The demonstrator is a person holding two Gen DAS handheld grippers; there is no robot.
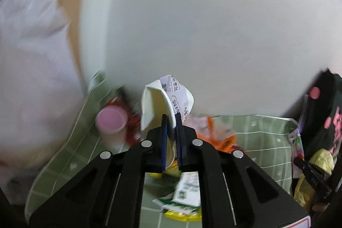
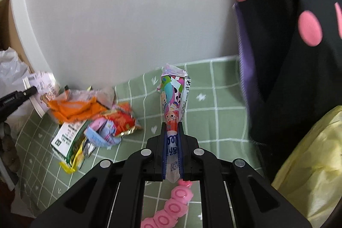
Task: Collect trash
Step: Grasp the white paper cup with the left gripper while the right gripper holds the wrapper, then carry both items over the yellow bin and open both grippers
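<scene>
Paper cup (image 1: 166,104) clamped in left tool (image 1: 171,119), cartoon wrapper (image 2: 174,95) in right tool (image 2: 172,127); both lifted mid-collection; next, probably carry to bin.

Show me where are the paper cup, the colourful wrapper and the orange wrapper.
paper cup (image 1: 149,108): left wrist view, on its pale inner wall.
colourful wrapper (image 2: 174,91): right wrist view, on its printed upper half.
orange wrapper (image 2: 72,108): right wrist view, on its crumpled middle.

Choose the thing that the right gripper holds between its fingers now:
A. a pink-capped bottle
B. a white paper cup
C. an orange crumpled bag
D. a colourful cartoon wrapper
D: in the right wrist view the right gripper is shut on the colourful cartoon wrapper, which stands up above its fingers.
</scene>
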